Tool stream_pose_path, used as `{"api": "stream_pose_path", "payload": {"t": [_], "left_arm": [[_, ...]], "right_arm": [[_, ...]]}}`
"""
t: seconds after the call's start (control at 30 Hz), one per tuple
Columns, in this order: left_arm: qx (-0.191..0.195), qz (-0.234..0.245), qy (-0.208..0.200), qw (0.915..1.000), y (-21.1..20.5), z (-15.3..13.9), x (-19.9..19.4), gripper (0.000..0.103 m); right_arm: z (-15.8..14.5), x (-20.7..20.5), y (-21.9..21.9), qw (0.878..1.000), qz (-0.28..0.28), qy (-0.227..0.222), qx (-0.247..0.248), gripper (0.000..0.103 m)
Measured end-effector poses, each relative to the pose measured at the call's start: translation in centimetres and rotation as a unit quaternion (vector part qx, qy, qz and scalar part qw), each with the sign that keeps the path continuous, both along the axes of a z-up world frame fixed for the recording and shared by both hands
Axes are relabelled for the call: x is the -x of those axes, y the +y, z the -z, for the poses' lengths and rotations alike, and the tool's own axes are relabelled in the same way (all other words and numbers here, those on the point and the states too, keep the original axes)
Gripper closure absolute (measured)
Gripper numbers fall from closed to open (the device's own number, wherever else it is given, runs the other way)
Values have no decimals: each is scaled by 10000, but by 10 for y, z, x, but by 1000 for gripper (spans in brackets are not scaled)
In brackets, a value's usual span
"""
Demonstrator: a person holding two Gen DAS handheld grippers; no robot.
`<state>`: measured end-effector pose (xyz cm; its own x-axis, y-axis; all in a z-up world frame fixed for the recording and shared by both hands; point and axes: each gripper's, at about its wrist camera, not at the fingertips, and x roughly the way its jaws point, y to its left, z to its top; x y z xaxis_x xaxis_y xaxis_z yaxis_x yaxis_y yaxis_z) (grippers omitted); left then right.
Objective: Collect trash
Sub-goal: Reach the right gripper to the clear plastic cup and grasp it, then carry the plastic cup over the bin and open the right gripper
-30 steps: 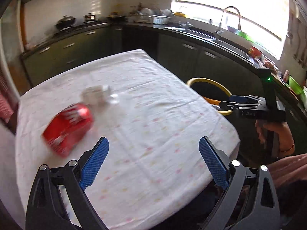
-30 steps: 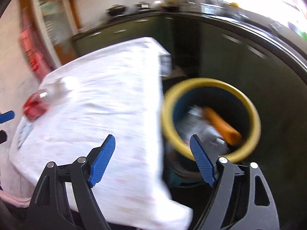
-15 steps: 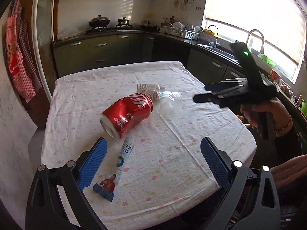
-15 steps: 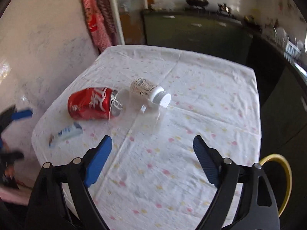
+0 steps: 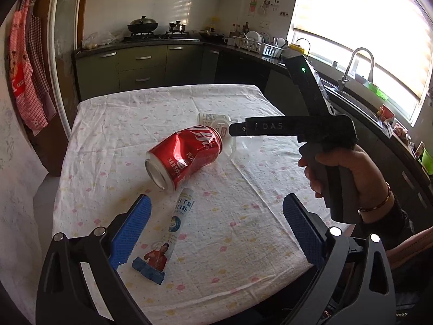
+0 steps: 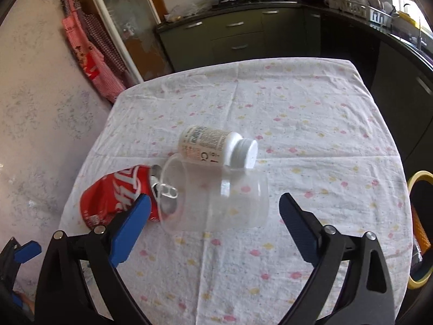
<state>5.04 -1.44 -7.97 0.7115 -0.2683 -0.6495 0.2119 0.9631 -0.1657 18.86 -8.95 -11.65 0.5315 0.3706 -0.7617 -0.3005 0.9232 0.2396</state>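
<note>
A dented red soda can (image 5: 186,157) (image 6: 113,197) lies on its side on the flowered tablecloth (image 5: 243,230). Against it lie a clear plastic cup (image 6: 216,197) and a white pill bottle (image 6: 216,149) (image 5: 213,120). A printed snack wrapper (image 5: 169,233) lies flat in front of the can. My left gripper (image 5: 216,224) hovers open over the wrapper, nothing between its blue pads. My right gripper (image 6: 213,227) is over the clear cup, its jaws still opening and empty; in the left wrist view its black body (image 5: 292,128), held by a hand, hangs beside the can.
A yellow-rimmed bin (image 6: 418,227) stands on the floor off the table's right edge. Dark green cabinets (image 5: 140,67) and a counter with a stove, dish rack and sink (image 5: 357,81) run behind and to the right. Red checked aprons (image 5: 27,65) hang at left.
The right gripper swung from over the yellow bin to above the cup and bottle, its jaws widening. The left gripper turned from the table's right side toward the can and wrapper.
</note>
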Motion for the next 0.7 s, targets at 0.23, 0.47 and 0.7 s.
{"api": "stream_pose_path", "payload": {"t": [0.23, 0.47, 0.7], "left_arm": [[100, -144, 52, 9998, 13, 6, 2, 7], [71, -202, 26, 9998, 14, 2, 3, 7], [-14, -60, 13, 10000, 0, -1, 6, 7]], "right_arm": [[15, -7, 3, 9999, 140, 88, 38, 23], [10, 4, -11, 9997, 212, -87, -82, 23], [-17, 38, -46, 9980, 325, -487, -242, 23]]}}
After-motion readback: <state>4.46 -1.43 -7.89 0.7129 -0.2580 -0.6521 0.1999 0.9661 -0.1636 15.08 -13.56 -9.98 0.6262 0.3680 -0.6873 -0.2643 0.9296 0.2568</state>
